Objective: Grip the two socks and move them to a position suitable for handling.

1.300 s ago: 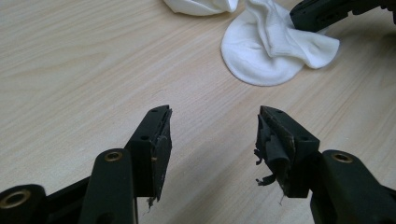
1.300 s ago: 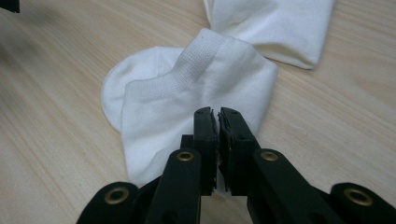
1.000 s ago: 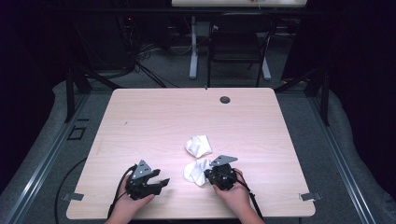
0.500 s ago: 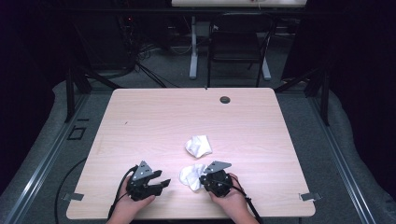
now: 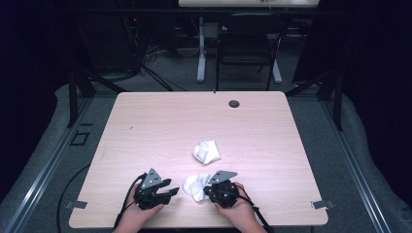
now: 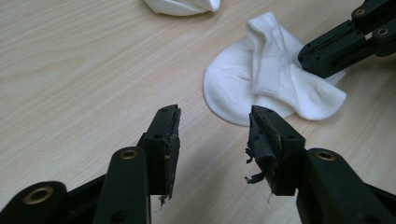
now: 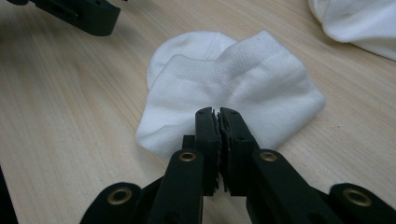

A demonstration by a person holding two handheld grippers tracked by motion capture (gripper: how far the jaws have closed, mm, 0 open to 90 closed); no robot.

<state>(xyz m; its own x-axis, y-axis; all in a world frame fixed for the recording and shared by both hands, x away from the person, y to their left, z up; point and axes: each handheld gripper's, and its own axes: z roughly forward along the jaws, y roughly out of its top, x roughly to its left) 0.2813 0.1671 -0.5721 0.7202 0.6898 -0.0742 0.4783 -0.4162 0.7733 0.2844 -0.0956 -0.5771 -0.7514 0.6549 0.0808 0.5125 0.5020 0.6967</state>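
At the bottom of the high view, a person's two hands worked at the near edge of the pale wooden worktop point(image 5: 145, 126). The right gripper point(image 5: 219, 187), lower centre of the frame, had its jaws clenched on the edge of a white ankle sock point(image 5: 195, 185), which lay flat on the wood just to its left; the right gripper view showed the jaws pinched together on the fabric at the sock's near edge, the ribbed cuff beyond them. The left gripper point(image 5: 165, 189), lower left, held its jaws released with nothing between them, though they had just been closing; in its own view the sock point(image 6: 261, 84) lay just beyond the jaw tips. A second white sock point(image 5: 206, 151) sat crumpled near the frame's centre, apart from the first. A dark grommet point(image 5: 234, 103) marked the worktop's far edge, and a chair point(image 5: 248, 43) stood in the gloom at the top. The step in hand looked like pinning one sock for the other gripper to take. The next move probably called for the left jaws to reach the free edge and grip it.
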